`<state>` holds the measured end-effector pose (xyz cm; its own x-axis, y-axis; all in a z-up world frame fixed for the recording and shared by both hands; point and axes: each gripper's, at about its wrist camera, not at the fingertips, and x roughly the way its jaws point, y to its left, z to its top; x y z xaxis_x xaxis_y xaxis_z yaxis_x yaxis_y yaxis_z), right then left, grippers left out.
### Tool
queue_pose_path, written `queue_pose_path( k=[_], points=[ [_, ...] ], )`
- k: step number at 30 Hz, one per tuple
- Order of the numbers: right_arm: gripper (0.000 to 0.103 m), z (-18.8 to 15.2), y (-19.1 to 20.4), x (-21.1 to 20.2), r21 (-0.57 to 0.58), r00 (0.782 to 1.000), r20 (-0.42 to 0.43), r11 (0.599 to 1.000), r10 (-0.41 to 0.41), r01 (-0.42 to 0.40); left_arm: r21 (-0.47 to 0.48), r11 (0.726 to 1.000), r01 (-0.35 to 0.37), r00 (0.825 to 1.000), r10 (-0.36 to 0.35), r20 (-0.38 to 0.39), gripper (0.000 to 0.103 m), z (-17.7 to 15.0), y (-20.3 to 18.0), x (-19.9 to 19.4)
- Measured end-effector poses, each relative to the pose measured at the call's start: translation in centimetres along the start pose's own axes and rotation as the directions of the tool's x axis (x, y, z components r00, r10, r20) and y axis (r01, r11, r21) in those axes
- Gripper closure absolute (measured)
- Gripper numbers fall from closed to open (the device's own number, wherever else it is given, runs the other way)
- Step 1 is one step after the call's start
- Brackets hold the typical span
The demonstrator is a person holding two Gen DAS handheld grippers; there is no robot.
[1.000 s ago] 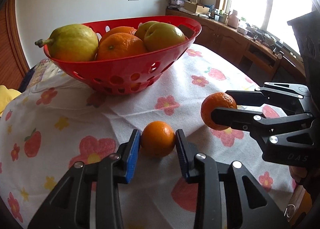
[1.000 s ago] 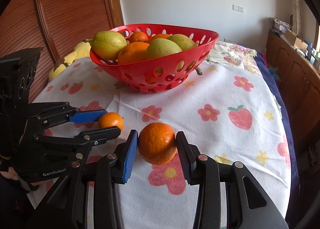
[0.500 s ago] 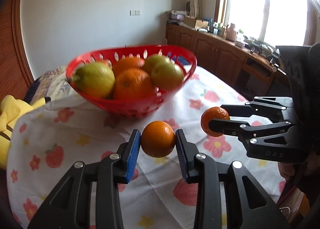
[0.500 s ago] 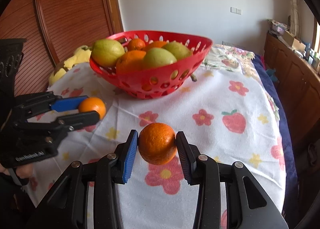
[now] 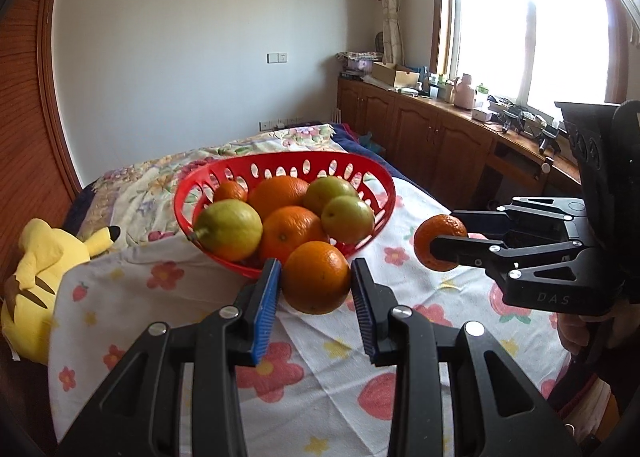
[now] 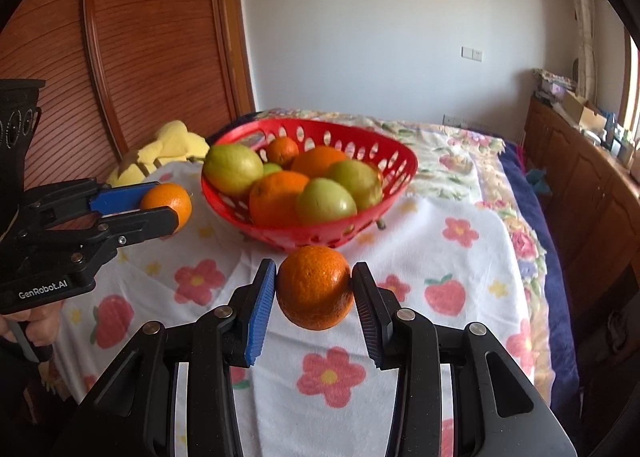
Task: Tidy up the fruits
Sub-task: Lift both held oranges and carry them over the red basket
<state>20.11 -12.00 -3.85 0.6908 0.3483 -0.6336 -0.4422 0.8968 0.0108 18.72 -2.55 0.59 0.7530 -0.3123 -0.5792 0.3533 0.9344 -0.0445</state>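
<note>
The flowered cloth (image 5: 168,297) covers a bed, and the red basket (image 5: 384,185) sits at its middle, already heaped. Carry each fruit above the rim and set it in a gap. Your left gripper (image 5: 316,289) jaws clamp one orange (image 5: 316,277); your right gripper (image 6: 314,291) jaws clamp the second orange (image 6: 314,287), both held in the air just short of the basket.

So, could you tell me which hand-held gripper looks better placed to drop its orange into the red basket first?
Probably the left hand-held gripper: its orange sits right at the red basket rim. The right hand-held gripper holds its orange slightly short of it.
</note>
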Motion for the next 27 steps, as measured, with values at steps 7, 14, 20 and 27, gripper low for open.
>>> queue_pose_path(
  k=[7,14,20,27],
  points=[
    [0.068,2.0,0.0,-0.4,-0.017,0.999,0.035,1.000,0.000,0.001,0.002,1.000,-0.015,1.000,0.015,0.013,0.069,1.2,0.7,0.4],
    [0.086,4.1,-0.6,0.8,-0.017,0.999,0.030,0.999,0.042,-0.042,-0.018,1.000,-0.009,1.000,0.009,0.000,0.069,1.4,1.6,1.7],
    [0.070,0.0,-2.4,1.8,0.007,0.998,-0.010,0.998,0.064,-0.064,-0.009,1.000,0.020,1.000,-0.020,-0.011,0.069,0.4,1.2,2.3],
    [0.059,-2.1,-4.9,6.3,0.051,0.995,-0.100,0.999,0.021,-0.016,-0.011,0.999,0.044,0.999,-0.044,-0.015,0.069,0.4,0.7,2.8]
  ],
)
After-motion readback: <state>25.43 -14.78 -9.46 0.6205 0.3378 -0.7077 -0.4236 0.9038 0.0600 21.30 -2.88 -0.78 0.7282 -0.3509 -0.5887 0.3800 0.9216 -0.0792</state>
